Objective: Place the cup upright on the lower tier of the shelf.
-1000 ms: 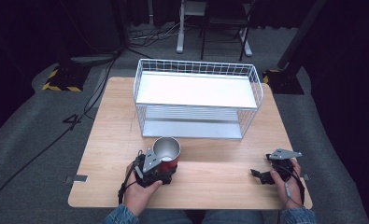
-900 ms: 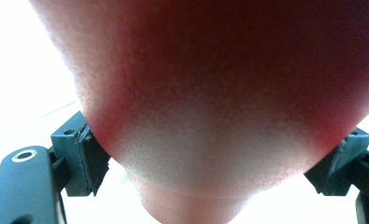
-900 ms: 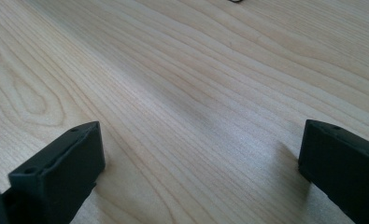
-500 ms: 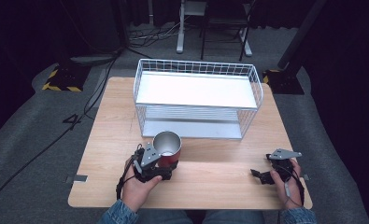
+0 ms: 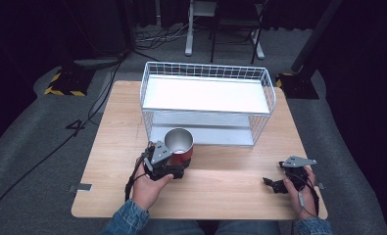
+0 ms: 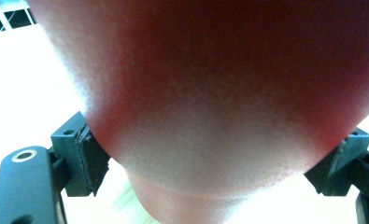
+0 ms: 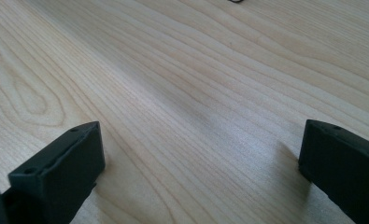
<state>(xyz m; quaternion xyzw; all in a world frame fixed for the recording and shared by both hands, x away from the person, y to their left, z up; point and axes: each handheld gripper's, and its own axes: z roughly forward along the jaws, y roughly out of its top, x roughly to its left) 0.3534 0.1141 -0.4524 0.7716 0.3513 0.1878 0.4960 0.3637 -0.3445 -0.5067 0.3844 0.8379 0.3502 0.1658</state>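
Note:
A red cup (image 5: 179, 147) with a shiny steel inside is held upright just above the table (image 5: 117, 127), in front of the wire rack. My left gripper (image 5: 174, 164) is shut on the cup, and in the left gripper view its red wall (image 6: 210, 93) is pressed between both black pads (image 6: 86, 158). Near the table's front right corner my right gripper (image 5: 272, 183) rests low over the wood, open. In the right gripper view its two fingers (image 7: 60, 172) stand wide apart over bare wood grain (image 7: 196, 107).
A white wire rack (image 5: 208, 100) with a flat white upper shelf and a lower shelf stands at the back middle of the table. Cables, a chair base and a yellow-black striped block lie on the dark floor beyond.
The left gripper has carried the red cup a little forward and up toward the rack. The right gripper has stayed where it was.

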